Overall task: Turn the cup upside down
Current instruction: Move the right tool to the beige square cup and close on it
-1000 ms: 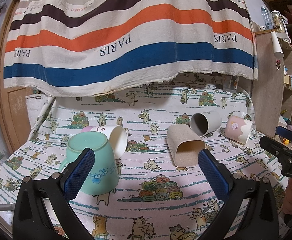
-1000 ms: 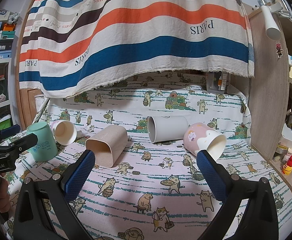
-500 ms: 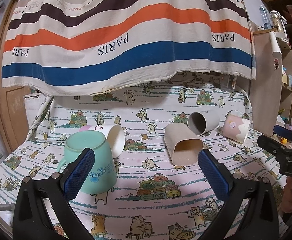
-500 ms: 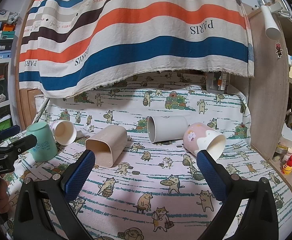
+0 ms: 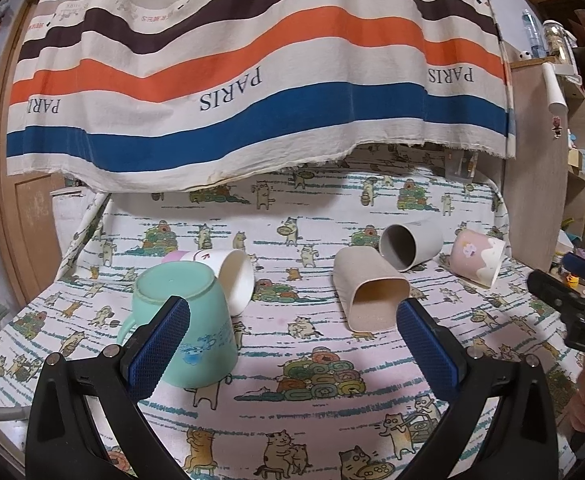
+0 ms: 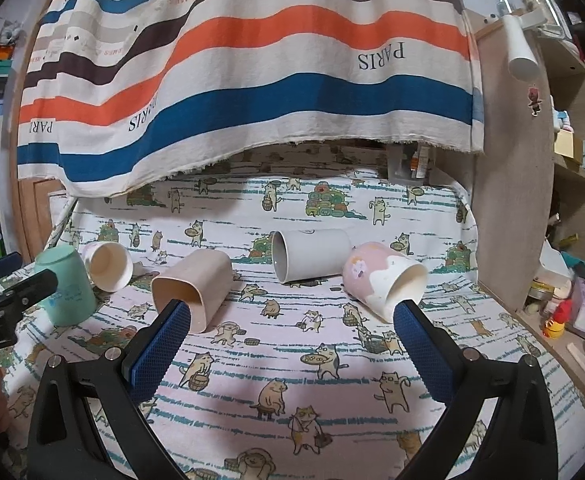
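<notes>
**Five cups across the table**

On the tablecloth [image 6: 292, 376] a mug [image 5: 184, 328] stands upside down at far left. A paper cup [image 5: 228, 276] lies on its side just behind it, touching. Toward the middle lies a square tumbler [image 6: 196, 284]; behind and right of it, a round cup [image 6: 308, 254], then a rounded cup [image 6: 380, 276], all on their sides. A curtain [image 6: 252, 80] hangs behind.

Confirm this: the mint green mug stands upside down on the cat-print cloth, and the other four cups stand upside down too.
Not quite. The mint green mug does stand upside down on the cat-print cloth, but the other four lie on their sides: the white cup, beige cup, grey cup and pink cup. The left wrist view shows this.
</notes>
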